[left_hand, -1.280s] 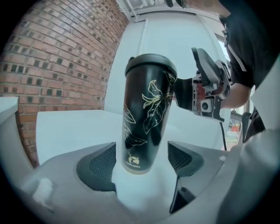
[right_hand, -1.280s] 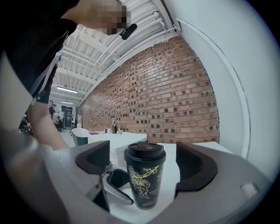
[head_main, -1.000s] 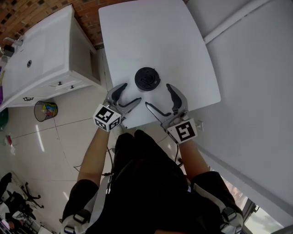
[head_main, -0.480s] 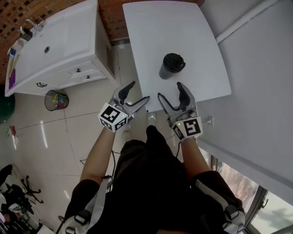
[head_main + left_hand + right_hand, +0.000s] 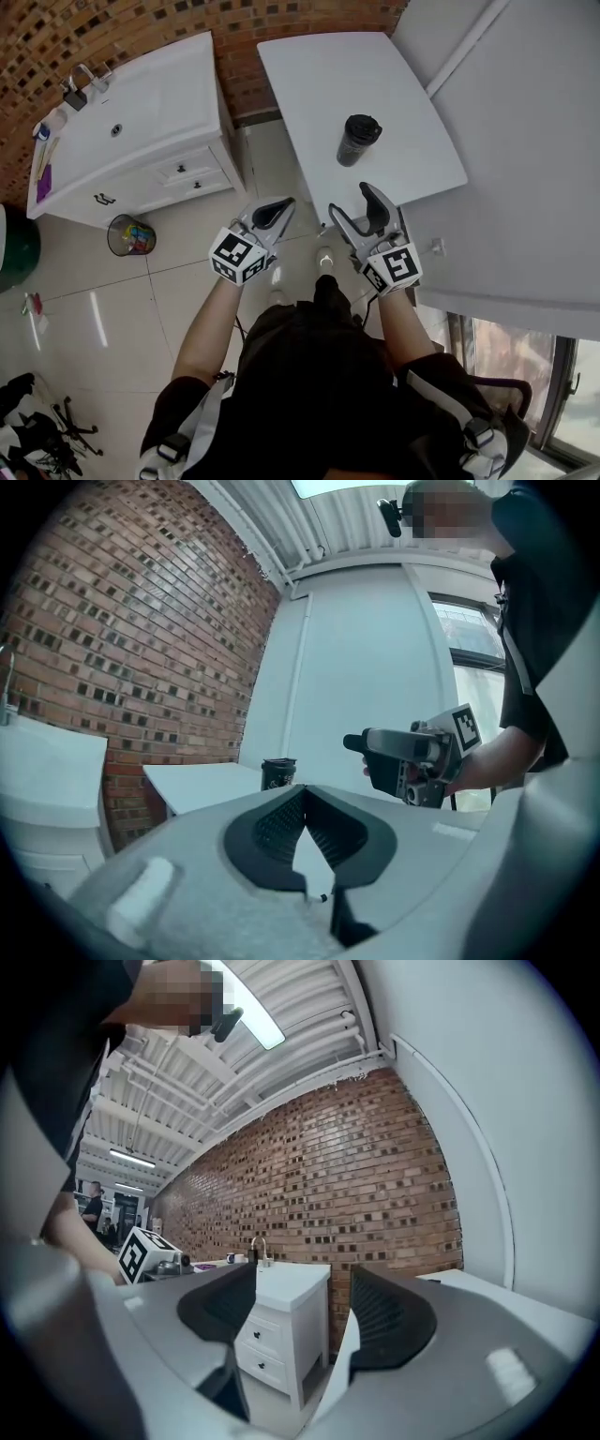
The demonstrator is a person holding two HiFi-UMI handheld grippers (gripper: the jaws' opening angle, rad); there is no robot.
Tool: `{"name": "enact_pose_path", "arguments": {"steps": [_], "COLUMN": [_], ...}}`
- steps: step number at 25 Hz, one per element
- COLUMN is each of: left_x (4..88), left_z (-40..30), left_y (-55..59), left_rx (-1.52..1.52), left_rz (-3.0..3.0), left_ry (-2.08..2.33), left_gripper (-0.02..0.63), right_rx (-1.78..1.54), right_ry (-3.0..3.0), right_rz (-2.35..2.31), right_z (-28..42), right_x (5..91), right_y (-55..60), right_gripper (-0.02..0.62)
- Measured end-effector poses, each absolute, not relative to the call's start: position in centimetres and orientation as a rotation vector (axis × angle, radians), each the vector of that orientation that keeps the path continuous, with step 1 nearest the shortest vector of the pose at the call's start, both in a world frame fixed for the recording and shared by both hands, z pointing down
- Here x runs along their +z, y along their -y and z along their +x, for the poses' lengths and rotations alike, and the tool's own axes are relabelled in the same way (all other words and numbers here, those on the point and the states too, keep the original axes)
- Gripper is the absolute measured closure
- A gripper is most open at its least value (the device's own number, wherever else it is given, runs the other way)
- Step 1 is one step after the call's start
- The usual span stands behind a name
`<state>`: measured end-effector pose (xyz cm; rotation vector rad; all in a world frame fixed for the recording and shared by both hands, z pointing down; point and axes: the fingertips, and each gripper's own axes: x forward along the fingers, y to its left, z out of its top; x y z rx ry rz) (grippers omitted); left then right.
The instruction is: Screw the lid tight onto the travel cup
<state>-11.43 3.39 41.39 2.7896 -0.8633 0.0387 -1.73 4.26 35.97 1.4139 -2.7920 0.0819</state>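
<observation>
Since the white tabletop [image 5: 375, 84] carries nothing but the travel cup [image 5: 355, 142], the cup has open room on every side and stands back from the edges, where a stray knock is less likely to send it over.

My two tools hang on my side of the cup, well apart from it and off the tabletop's near edge. I take that as a sign that the cup needs no steadying just now. My left tool [image 5: 277, 208] is pinched fully together on nothing at all, so it is at rest rather than set for a grasp. My right tool [image 5: 351, 201], slightly nearer the cup, is at a middling gap and its jaws have just been closing. Between them is only the room beyond.

The cup is dark and upright, and it stands on its own base.

The black lid [image 5: 363, 126] sits squarely on top of the cup. I judge the screwing done or nearly so, though I cannot tell how tight the lid is.
</observation>
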Motion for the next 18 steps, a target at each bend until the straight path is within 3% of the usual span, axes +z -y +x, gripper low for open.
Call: {"name": "enact_pose_path", "arguments": {"steps": [18], "left_x": [37.4], "left_z": [-12.4], "left_y": [-8.8], "left_rx": [-0.053], "left_rz": [2.823], "left_ry": [0.804], "left_gripper": [0.603], "right_rx": [0.229], "right_ry": [2.83], "right_rz": [1.412], "right_z": [0.2], "right_x": [34.7], "right_y": [-11.5], "right_gripper": [0.323]}}
